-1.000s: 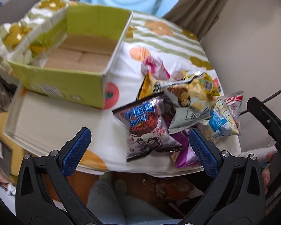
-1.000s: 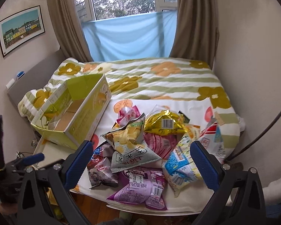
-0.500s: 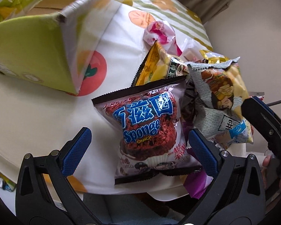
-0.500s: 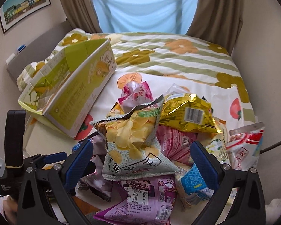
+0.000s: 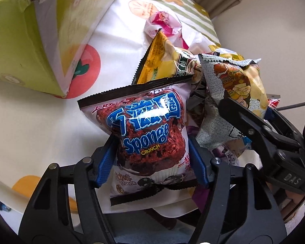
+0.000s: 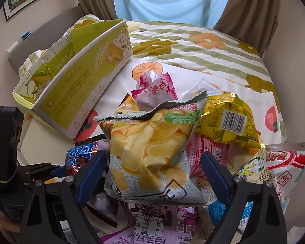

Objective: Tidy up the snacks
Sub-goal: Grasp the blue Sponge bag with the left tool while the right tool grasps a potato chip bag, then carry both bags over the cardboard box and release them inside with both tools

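A pile of snack bags lies on a fruit-print cloth. My left gripper [image 5: 151, 162] is closing on a dark red "Sponge Crunch" bag [image 5: 150, 126] at the pile's near left; both blue pads touch the bag's sides. My right gripper [image 6: 153, 172] is also closing, astride a grey potato chip bag [image 6: 150, 142] on top of the pile. Its pads stand just off the bag's edges. An open green and white cardboard box [image 6: 77, 85] sits to the left of the pile. The right gripper's black arm [image 5: 264, 138] shows beside the chip bag [image 5: 233, 85] in the left wrist view.
Around the chip bag lie a yellow foil bag [image 6: 227, 118], a pink and white bag [image 6: 154, 87], a red and white bag [image 6: 284, 162] and a purple pack [image 6: 162, 219]. A flowered bedspread [image 6: 193, 46] stretches behind, with curtains beyond. A wall runs along the right.
Both grippers have come down onto the pile. The left jaws have narrowed from wide open onto the Sponge Crunch bag. The right jaws have narrowed a little around the chip bag.
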The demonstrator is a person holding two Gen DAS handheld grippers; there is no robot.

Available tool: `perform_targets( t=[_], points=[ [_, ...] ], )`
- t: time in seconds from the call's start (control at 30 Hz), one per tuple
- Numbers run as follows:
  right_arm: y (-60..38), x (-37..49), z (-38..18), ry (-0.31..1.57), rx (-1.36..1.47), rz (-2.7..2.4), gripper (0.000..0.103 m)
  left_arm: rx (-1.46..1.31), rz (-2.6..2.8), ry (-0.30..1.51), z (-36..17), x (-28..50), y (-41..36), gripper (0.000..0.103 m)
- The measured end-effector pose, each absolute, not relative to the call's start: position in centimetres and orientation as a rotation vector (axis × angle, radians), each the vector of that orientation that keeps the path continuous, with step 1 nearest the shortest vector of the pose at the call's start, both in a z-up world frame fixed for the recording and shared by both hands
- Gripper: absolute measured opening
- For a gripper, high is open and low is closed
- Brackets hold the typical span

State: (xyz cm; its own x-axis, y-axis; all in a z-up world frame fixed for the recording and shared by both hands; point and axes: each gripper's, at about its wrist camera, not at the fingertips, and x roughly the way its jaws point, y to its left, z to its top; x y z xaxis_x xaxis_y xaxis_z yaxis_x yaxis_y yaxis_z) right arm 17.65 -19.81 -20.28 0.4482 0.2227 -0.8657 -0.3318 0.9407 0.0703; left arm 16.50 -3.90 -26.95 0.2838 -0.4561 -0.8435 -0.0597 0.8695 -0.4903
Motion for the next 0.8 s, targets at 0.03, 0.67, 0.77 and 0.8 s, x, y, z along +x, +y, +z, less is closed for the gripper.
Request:
perform_targets(
  t=[0.03, 0.67, 0.77, 0.8],
  points=[
    [-19.9, 17.7, -20.5, 1.060, -0.110, 0.346, 0.087, -0.481, -0.282, 1.268, -26.9, 16.5, -3.9, 0.063],
    [-20.4, 16.3, -18.9, 1.013, -0.073, 0.357, 0.066, -0.415, -0.243, 1.178, -22.6, 14.3, -3.1, 0.058],
    [-20.5, 15.8, -17.9, 0.992, -0.062, 0.362, 0.066, -0.400, -0.242, 1.148, -21.1, 13.6, -3.0, 0.058],
    [-20.5, 15.6, -17.6, 0.984, -0.062, 0.363, 0.066, -0.398, -0.244, 1.138, -20.5, 13.3, -2.9, 0.058]
  ],
)
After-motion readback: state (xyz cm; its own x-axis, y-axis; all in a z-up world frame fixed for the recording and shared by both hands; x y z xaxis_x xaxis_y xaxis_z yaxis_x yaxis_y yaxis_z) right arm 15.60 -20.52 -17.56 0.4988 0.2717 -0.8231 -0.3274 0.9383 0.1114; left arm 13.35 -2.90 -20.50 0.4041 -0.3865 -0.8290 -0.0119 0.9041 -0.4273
